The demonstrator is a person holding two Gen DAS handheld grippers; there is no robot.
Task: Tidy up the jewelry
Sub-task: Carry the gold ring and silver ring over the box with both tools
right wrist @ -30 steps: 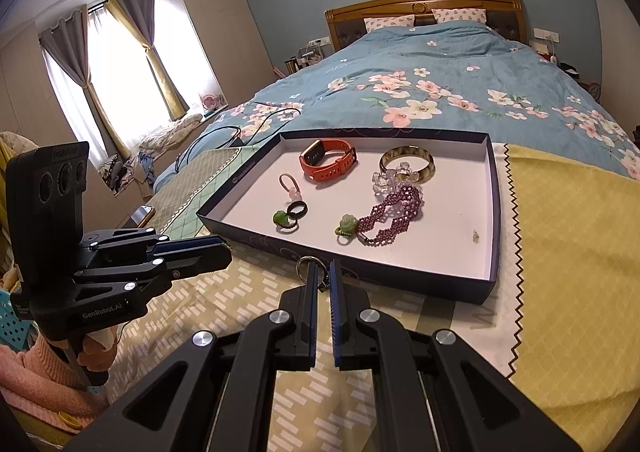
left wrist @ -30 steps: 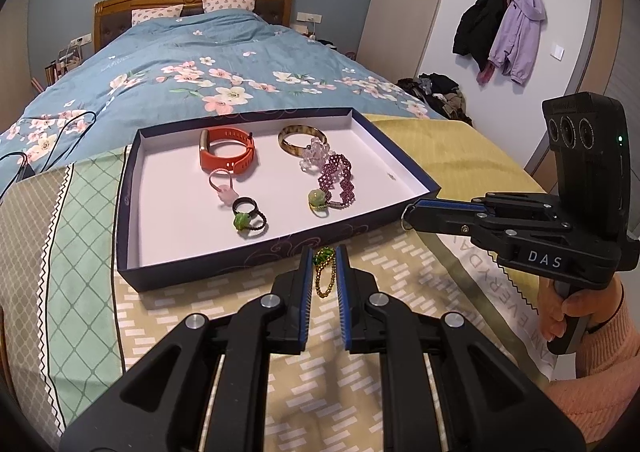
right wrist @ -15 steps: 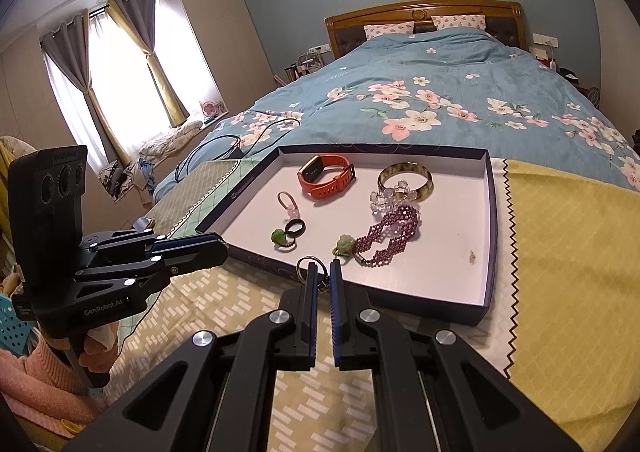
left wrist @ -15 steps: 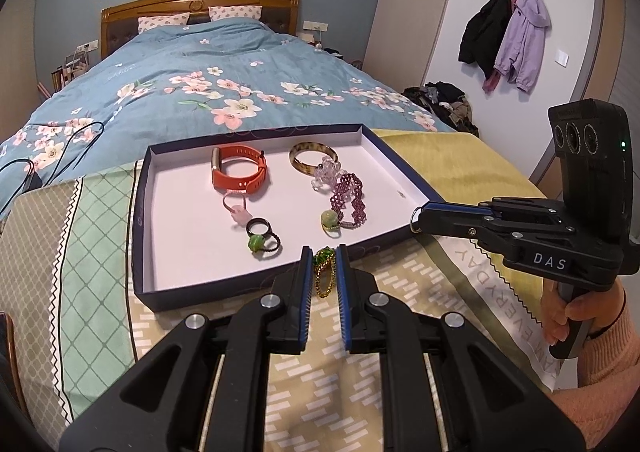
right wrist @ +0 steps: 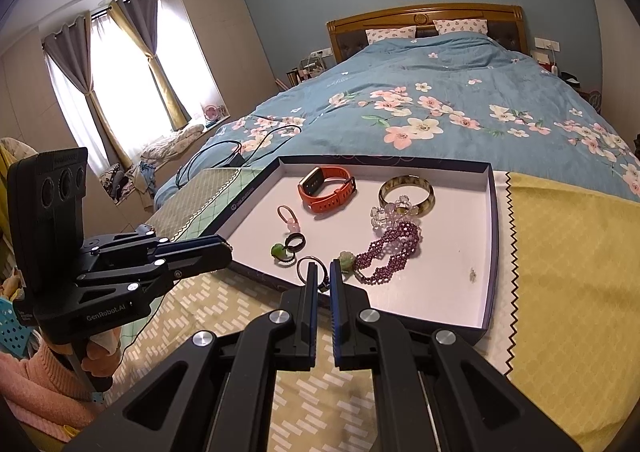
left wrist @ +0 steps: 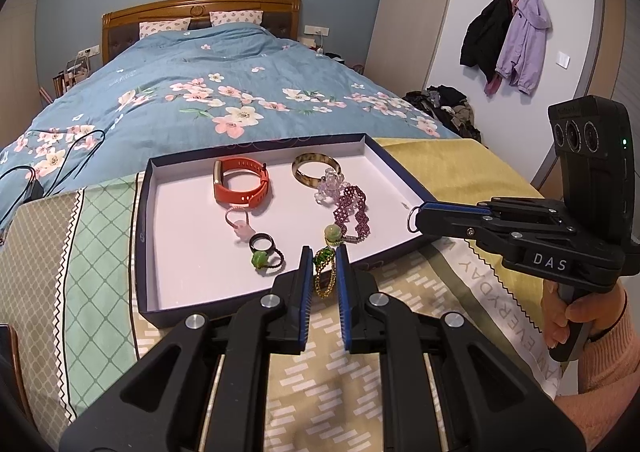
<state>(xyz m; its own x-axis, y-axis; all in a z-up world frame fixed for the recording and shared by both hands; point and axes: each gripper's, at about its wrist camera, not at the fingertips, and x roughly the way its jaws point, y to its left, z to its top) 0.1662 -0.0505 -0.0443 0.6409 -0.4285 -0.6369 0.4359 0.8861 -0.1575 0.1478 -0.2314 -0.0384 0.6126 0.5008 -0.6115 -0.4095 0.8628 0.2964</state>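
Note:
A dark blue tray (left wrist: pixel 141 236) with a white floor lies on the bed's patterned cloth; it also shows in the right wrist view (right wrist: pixel 491 252). In it lie an orange watch band (left wrist: pixel 240 186), a horn bangle (left wrist: pixel 316 168), a purple bead bracelet (left wrist: pixel 352 208), a pink ring (left wrist: pixel 240 222) and green-stone rings (left wrist: pixel 262 256). My left gripper (left wrist: pixel 322 256) is shut on a green-and-gold bead chain (left wrist: pixel 323 272) at the tray's near rim. My right gripper (right wrist: pixel 323 270) is shut on a silver ring (right wrist: pixel 306 266) over the tray's near edge, and shows from the side (left wrist: pixel 418 214).
The blue floral duvet (left wrist: pixel 224 100) lies behind the tray. A yellow cloth (right wrist: pixel 568 252) lies right of it and a green checked cloth (left wrist: pixel 100 236) left. Black cables (right wrist: pixel 224 156) trail on the bed's left side. The left gripper shows at the left (right wrist: pixel 224 252).
Both grippers have risen and moved forward toward the tray, each still holding its piece. The jewelry in the tray has not moved.

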